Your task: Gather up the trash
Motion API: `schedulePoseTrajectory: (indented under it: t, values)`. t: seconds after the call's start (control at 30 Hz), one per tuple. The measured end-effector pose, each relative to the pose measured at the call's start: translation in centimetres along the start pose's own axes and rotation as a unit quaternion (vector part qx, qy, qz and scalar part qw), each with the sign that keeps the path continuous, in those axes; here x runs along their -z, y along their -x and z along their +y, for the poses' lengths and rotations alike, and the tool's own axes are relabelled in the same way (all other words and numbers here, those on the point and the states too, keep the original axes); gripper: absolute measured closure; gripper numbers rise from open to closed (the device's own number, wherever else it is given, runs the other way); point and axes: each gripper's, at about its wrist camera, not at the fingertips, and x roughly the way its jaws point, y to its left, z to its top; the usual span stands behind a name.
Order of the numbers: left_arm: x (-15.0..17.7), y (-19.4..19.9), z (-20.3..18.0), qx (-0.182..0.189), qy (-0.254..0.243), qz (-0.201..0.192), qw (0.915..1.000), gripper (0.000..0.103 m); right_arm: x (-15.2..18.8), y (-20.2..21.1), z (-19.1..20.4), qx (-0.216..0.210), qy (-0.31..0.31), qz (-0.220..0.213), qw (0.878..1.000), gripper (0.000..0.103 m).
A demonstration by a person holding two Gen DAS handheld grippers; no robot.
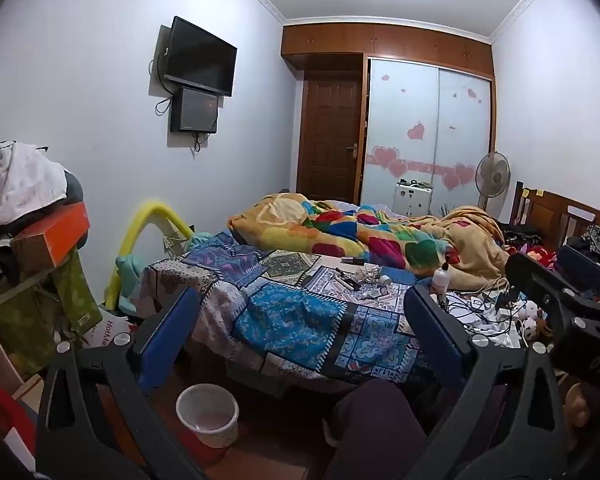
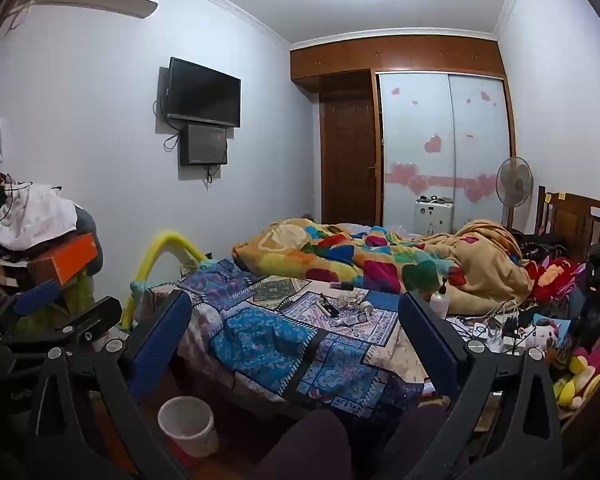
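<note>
Holding both claws spread wide and empty, you stand at the foot of the bed (image 1: 300, 320). The left gripper (image 1: 300, 320) and right gripper (image 2: 296, 324) both frame the patchwork cover, touching nothing.

Trash, as far as it can be made out, lies in a small clutter (image 1: 360, 280) on the cover near the colourful blanket (image 1: 340, 236): crumpled wrappers and scraps, too small to name singly. Judged light, soft and crushable; pinch each at its bunched middle. The white bottle (image 1: 442, 278) beside it looks rigid and smooth; take it across the body.

A white bin (image 1: 208, 414) stands on the floor below, open.
</note>
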Motion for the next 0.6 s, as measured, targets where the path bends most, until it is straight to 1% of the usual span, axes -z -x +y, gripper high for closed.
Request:
schedulePoseTrajectory:
  t: [0.2,0.23,0.3,0.33,0.4,0.43,0.6]
  values:
    - [0.11,0.23,-0.12,0.001,0.003,-0.001,1.0000,0.000,-0.38,0.31,-0.06,0.001,-0.001,-0.003,1.000,0.000]
    - [0.14,0.28,-0.22,0.002,0.002,-0.001,1.0000,0.000,0.25,-0.03,-0.15,0.002,-0.003,0.000,1.000,0.000]
    - [0.21,0.44,-0.45,0.003,0.001,-0.001,1.0000,0.000,0.43,0.19,-0.10,0.004,-0.002,-0.002,1.000,0.000]
    - [0.25,0.53,-0.57,0.003,0.001,-0.001,1.0000,0.000,-0.12,-0.23,-0.27,0.003,-0.005,0.005,1.000,0.000]
    - [-0.08,0.03,0.34,0.003,0.005,0.002,1.0000,0.000,0.09,-0.07,-0.23,0.004,-0.006,0.006,1.000,0.000]
    - [-0.09,0.04,0.34,0.002,0.005,0.001,1.0000,0.000,-0.41,-0.33,-0.67,0.003,-0.009,0.010,1.000,0.000]
    - [0.17,-0.01,-0.13,-0.002,0.007,0.001,1.0000,0.000,-0.33,-0.44,-0.85,0.003,-0.013,0.015,1.000,0.000]
